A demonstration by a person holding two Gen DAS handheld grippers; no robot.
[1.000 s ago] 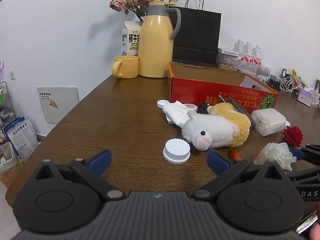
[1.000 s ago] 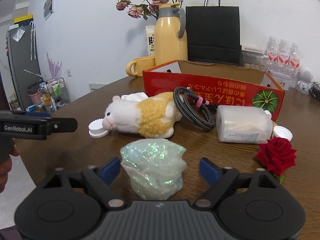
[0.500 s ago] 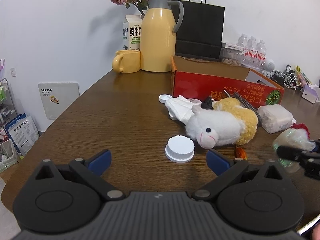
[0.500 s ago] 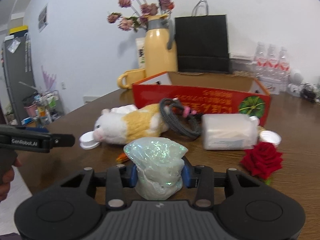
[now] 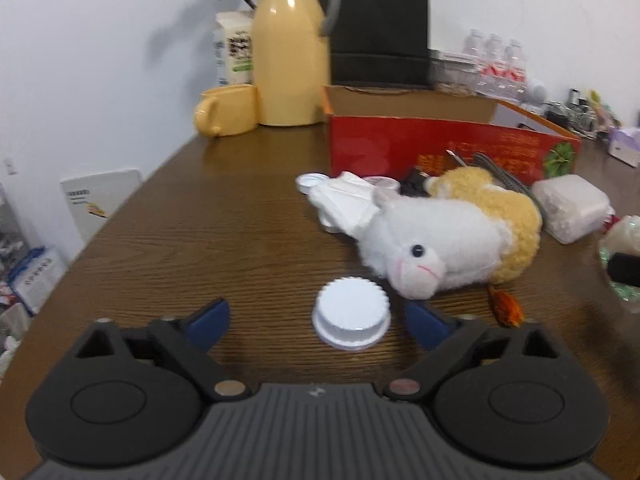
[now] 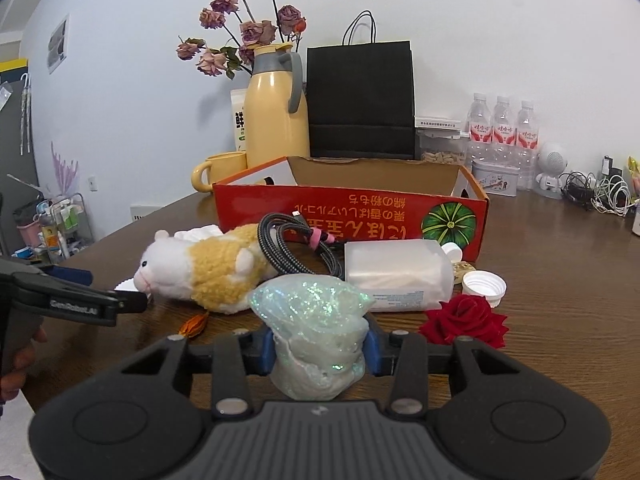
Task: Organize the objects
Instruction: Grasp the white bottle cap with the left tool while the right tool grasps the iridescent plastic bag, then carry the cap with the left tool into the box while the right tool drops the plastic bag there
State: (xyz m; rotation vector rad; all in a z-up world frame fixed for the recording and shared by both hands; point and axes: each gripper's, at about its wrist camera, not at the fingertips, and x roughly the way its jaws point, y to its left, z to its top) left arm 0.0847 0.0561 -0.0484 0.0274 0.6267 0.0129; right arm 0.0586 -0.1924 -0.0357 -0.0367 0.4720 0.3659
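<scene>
My right gripper is shut on a glittery pale-green bag and holds it above the table; the bag also shows at the right edge of the left wrist view. My left gripper is open, low over the table, with a white ribbed cap between its fingers. A white-and-yellow plush animal lies ahead, also in the right wrist view. Behind it stands the open red cardboard box. A coiled black cable, a clear plastic container, a red rose and a white lid lie near the box.
A yellow thermos, a yellow mug, a milk carton, a black paper bag and water bottles stand at the back. White tissue lies beside the plush. The table edge runs along the left.
My right gripper closed on the glittery bag and has lifted it higher. My left gripper has moved forward toward the white cap and stays open.
</scene>
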